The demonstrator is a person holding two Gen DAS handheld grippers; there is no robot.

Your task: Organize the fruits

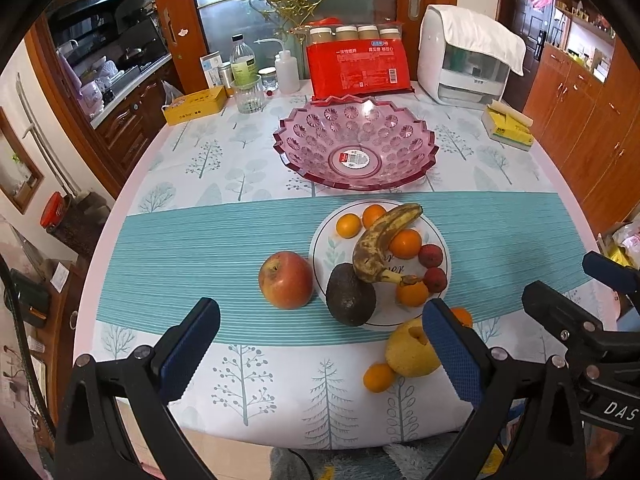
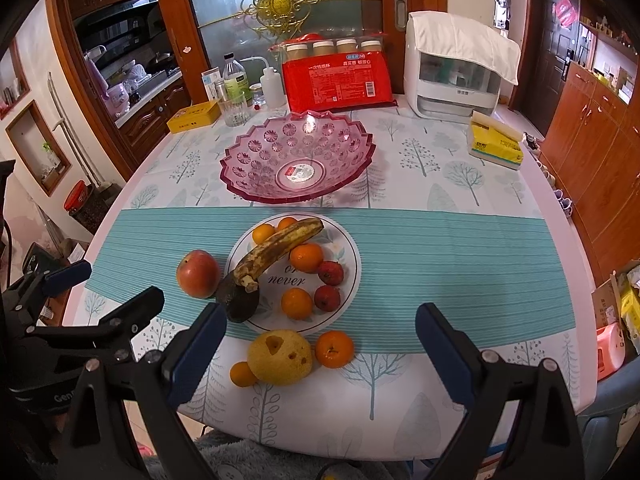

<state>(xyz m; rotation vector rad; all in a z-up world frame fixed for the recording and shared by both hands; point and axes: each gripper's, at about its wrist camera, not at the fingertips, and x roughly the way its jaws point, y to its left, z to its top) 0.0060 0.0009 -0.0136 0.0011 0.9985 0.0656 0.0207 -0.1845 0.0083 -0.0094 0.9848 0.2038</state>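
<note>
A pink faceted bowl (image 1: 354, 144) (image 2: 298, 158) stands empty mid-table. In front of it a white plate (image 1: 322, 240) (image 2: 348, 248) carries a spotted banana (image 1: 380, 240) (image 2: 280, 248), a dark avocado (image 1: 350, 296) (image 2: 240, 304), several small oranges and two lychees (image 1: 432, 256) (image 2: 330, 272). A red apple (image 1: 286, 280) (image 2: 198, 274) lies left of the plate. A yellow pear (image 1: 410, 348) (image 2: 280, 356) and two oranges (image 2: 334, 348) lie near the front edge. My left gripper (image 1: 320, 348) and right gripper (image 2: 320, 348) hover open above that edge, holding nothing.
Along the table's back stand a red package (image 1: 360, 64), a white appliance with a cloth (image 1: 468, 60), bottles, a glass (image 1: 248, 94) and a yellow tin (image 1: 196, 106). A yellow tissue pack (image 2: 496, 144) lies at the right. Wooden cabinets line the right wall.
</note>
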